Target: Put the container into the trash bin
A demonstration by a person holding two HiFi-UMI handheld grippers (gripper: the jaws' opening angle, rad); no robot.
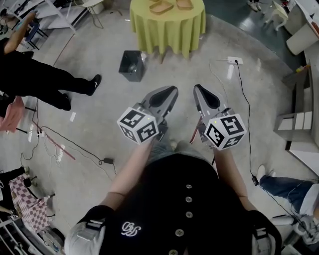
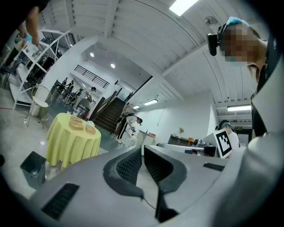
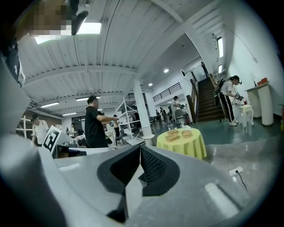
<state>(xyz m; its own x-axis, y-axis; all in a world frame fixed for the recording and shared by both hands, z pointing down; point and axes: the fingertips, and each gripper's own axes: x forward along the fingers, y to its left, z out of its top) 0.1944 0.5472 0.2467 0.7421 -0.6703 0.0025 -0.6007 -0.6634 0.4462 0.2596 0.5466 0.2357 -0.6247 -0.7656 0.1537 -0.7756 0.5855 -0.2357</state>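
The container point(image 1: 162, 6) lies on the yellow table point(image 1: 169, 30) at the top middle of the head view, with the trash bin point(image 1: 131, 65) on the floor just left of it. It looks like a thin, shallow tray, likely light and a bit bendy, so pinch its rim. The left gripper point(image 1: 169, 92) and right gripper point(image 1: 199, 90) point side by side toward the table, both squeezed shut and holding nothing.
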